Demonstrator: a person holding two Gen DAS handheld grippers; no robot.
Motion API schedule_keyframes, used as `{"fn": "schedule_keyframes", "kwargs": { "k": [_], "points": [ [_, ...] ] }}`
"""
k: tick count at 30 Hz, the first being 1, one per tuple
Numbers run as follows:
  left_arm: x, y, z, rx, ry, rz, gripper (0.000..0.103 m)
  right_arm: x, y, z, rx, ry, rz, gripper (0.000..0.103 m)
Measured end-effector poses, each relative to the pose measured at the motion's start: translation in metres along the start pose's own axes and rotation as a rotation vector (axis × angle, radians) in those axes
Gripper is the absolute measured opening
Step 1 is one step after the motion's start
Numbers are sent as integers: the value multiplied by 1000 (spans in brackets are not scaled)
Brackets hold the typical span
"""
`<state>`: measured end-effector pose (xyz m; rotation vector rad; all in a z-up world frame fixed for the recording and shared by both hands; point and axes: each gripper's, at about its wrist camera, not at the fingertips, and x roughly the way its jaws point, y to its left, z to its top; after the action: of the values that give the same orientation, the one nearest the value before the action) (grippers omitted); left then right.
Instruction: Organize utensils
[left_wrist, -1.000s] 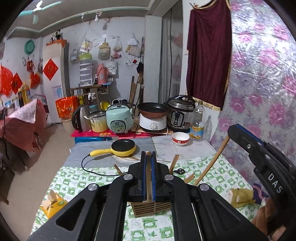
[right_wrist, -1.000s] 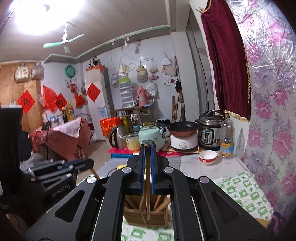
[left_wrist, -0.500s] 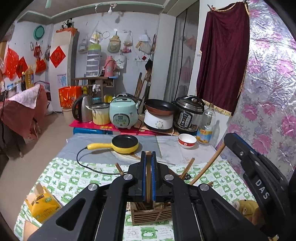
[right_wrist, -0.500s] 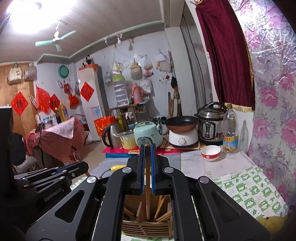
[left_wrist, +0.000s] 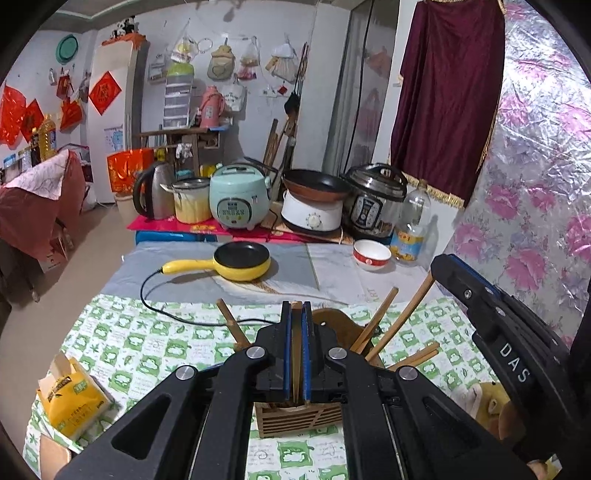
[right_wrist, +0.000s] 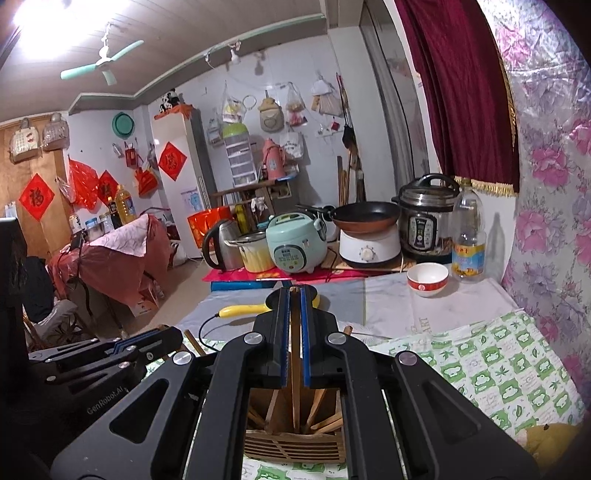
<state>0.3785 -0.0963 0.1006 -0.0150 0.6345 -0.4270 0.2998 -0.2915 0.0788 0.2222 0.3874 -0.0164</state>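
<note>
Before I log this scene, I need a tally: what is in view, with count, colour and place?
wooden holder: one, brown, on the checked cloth below both grippers
wooden utensils: several, brown, standing in the holder
electric frying pan: one, yellow, mid-table
bowl: one, white and red, by the bottle
bottle: one, clear, against the floral wall
rice cooker: one, mint green, far edge
pressure cooker: one, steel and black, far right
tissue pack: one, yellow, left edge
left gripper: black, shut on a wooden stick
right gripper: black, shut on a wooden stick
</note>
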Motion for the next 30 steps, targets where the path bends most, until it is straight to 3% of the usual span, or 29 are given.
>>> {"fn": "schedule_keyframes", "kwargs": {
  "k": [3, 4, 5, 7, 9, 16, 25, 30],
  "points": [
    [11, 0, -3, 4, 32, 15, 6, 11, -1, -2, -15, 45, -14, 9],
    [15, 1, -4, 0, 48, 23, 16, 16, -1, -3, -29, 72, -26, 11],
    [16, 2, -5, -7, 53, 25, 46, 18, -5, -4, -19, 74, -40, 14],
    [12, 7, -6, -31, 24, 33, 73, 19, -10, -3, 4, 77, -32, 18],
    [7, 5, -4, -13, 1, 68, 73, 16, -12, -1, 9, 69, -25, 19],
    [-8, 7, 0, -19, -36, 70, 80, -1, -10, 3, 7, 21, -17, 25],
    [-12, 9, 3, -20, -63, 131, 93, -1, 0, -1, -12, 32, -21, 34],
    [-20, 14, 4, -36, -71, 145, 94, -8, 3, -2, -12, 27, -27, 39]
  ]
}}
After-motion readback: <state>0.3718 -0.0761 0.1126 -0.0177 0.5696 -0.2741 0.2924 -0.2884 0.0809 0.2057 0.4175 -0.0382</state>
